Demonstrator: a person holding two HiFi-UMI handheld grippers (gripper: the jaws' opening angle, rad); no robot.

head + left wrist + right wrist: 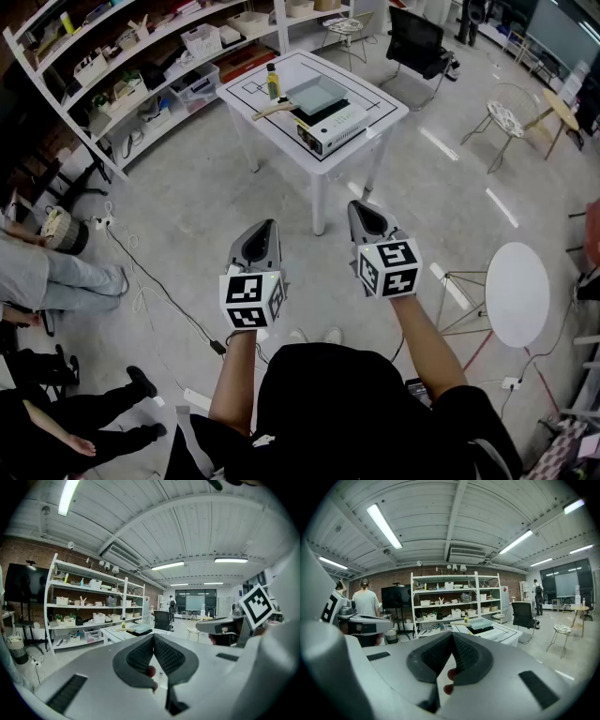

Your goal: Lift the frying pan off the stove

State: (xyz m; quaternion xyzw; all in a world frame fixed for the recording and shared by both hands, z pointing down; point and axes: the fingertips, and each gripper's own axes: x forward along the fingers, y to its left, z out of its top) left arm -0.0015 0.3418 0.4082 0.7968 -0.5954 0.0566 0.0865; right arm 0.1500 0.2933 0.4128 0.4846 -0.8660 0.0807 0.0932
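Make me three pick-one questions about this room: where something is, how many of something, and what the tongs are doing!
1. Where is the frying pan?
A. on the floor
B. on the stove on the white table
C. on a shelf

2. How many tongs does the person hold?
A. one
B. two
C. four

3. How are the left tongs and right tongs?
A. both shut and empty
B. both wide open
C. gripping the pan

Answers:
1 B: the pan sits on the stove on the table, far ahead of the tongs.
2 B: the head view shows a left one and a right one.
3 A: each gripper view shows its jaws closed together with nothing between them.
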